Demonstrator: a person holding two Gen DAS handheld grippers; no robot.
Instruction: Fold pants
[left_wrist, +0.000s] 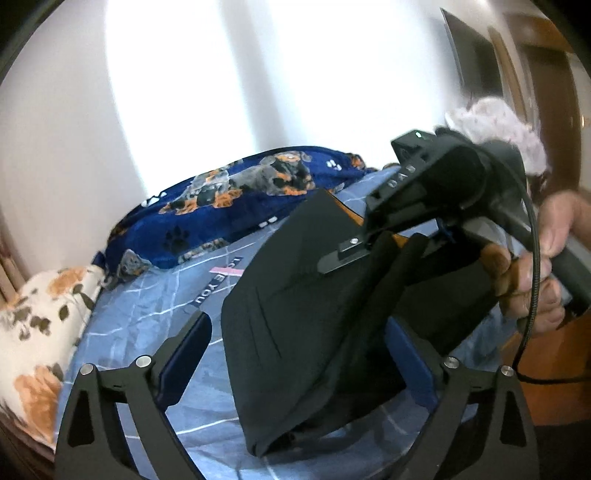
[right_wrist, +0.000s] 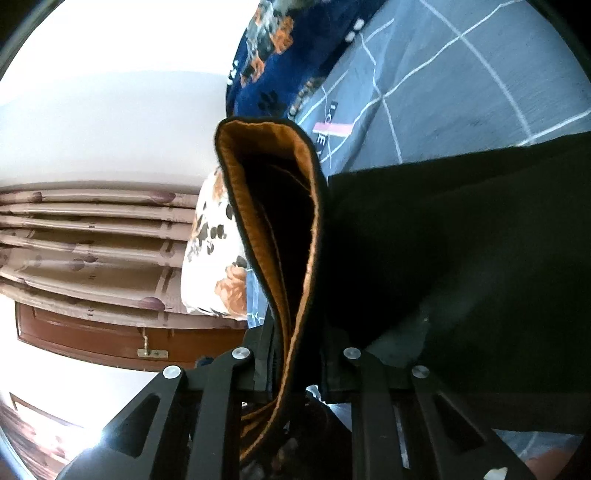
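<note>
Black pants (left_wrist: 317, 314) w/ orange lining hang over the bed (left_wrist: 155, 306), partly folded. Right gripper (right_wrist: 291, 369) jaws pinch the waistband edge, prob. to keep the layers stacked and off the sheet. Left gripper (left_wrist: 295, 354) jaws spread wide, cloth between them but not gripped. Fabric looks thick and limp, w/ a lengthwise crease.

Bright curtained window (left_wrist: 236, 74) behind bed (left_wrist: 155, 306)
</note>
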